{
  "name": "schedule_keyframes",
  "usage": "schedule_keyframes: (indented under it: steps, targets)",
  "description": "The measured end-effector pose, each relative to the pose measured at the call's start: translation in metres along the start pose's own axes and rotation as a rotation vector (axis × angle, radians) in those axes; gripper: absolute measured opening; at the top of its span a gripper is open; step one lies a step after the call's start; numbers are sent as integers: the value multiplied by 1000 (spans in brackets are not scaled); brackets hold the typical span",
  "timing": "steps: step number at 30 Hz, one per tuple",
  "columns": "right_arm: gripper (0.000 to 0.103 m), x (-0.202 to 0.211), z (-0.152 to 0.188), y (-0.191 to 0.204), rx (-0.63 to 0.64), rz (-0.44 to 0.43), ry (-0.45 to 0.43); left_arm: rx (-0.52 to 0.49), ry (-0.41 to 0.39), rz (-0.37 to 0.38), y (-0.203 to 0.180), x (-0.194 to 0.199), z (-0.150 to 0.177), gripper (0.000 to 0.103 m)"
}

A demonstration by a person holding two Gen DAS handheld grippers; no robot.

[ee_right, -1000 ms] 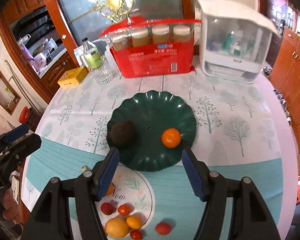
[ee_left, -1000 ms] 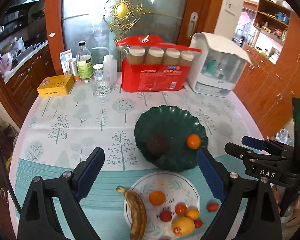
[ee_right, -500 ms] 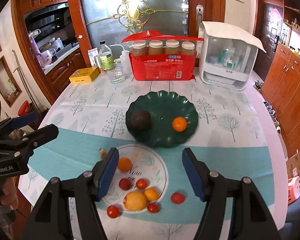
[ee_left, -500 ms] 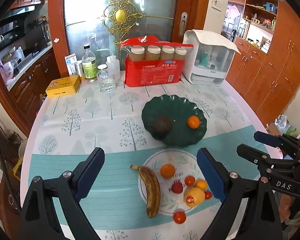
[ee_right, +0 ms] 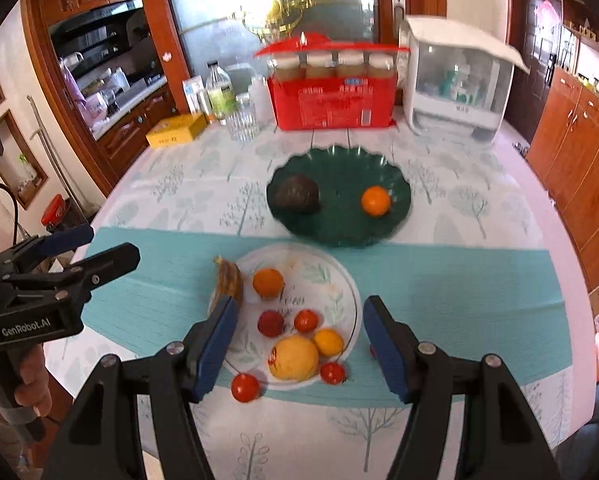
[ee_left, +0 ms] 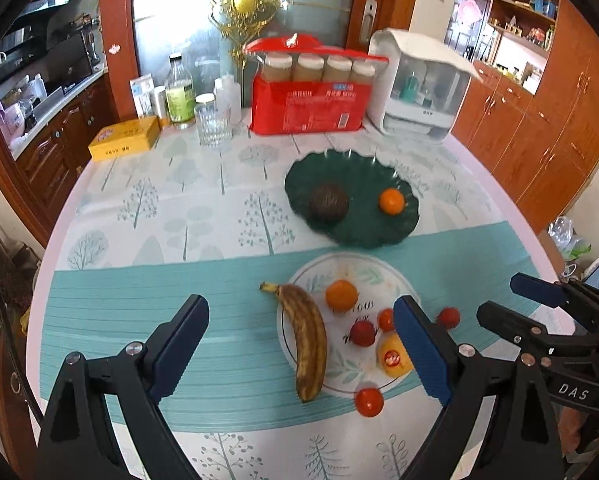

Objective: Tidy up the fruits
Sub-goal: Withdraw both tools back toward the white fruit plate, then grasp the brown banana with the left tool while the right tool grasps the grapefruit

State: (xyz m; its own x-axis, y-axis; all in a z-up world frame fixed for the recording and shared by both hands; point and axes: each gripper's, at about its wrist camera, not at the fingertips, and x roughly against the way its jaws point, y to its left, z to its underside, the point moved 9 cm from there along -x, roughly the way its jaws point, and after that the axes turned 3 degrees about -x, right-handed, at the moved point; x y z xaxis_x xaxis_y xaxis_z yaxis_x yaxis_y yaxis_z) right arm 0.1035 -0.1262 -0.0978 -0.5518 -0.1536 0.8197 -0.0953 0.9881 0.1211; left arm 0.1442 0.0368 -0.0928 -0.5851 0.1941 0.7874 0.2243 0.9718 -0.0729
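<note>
A dark green plate (ee_left: 363, 232) (ee_right: 339, 168) holds an avocado (ee_left: 328, 201) (ee_right: 297, 194) and an orange (ee_left: 392, 201) (ee_right: 375, 200). Nearer me, a white plate (ee_left: 351, 376) (ee_right: 331, 276) carries an overripe banana (ee_left: 309, 340), an orange (ee_left: 341, 295) (ee_right: 268, 282), a yellow fruit (ee_right: 293, 357) and small red and orange fruits. Loose red tomatoes (ee_left: 369, 401) (ee_right: 245, 387) lie beside it. My left gripper (ee_left: 301, 346) is open and empty above the banana. My right gripper (ee_right: 299, 344) is open and empty above the white plate.
At the table's far edge stand a red pack of jars (ee_left: 307, 96), a white box with a clear front (ee_left: 419, 88), a drinking glass (ee_left: 213, 126), bottles (ee_left: 179, 94) and a yellow tin (ee_left: 125, 142). Wooden cabinets stand on both sides.
Both grippers have pulled back toward the near table edge and away from the green plate. The white plate's fruits now show fully. Both stay open.
</note>
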Motion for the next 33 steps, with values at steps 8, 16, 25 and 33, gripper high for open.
schedule_keyframes:
  steps: [8,16,25,33]
  targets:
    - [66,-42,37,-4,-14,-12,63,26,82,13,-1,-50,36,93]
    - [66,-79,66,-5,-27,-23,120,57,161,21,-7,-98,63,93]
    - [66,-99,72,-1,-11,-36,130,84,201,7,-4,-128,74,93]
    - [63,-116,76,6,46,-17,127,105,234,20,-5,-148,82,79]
